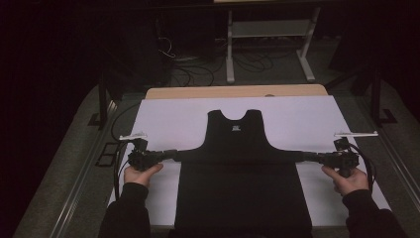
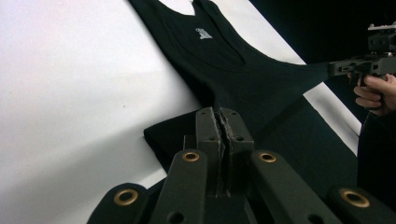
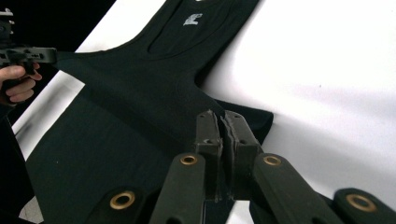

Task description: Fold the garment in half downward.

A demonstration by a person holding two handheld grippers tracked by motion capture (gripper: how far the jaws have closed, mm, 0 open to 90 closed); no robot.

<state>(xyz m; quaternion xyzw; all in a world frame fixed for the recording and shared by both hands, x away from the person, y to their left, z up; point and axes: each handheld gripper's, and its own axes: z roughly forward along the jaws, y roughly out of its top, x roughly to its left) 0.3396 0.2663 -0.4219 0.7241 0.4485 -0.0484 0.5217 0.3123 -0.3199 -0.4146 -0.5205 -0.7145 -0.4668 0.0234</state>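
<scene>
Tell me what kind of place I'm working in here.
Probably a lab or recording workspace, not a home. A black tank top lies on a white sheet over a wooden table, pulled sideways by the left gripper and right gripper. Behind are loose cables on a dark floor and a metal-framed bench.

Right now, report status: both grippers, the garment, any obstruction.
Left gripper shut on black tank top at one side; right gripper shut on the opposite side. Top pulled taut over the white sheet, lower half folded under. Nothing in the way.
</scene>
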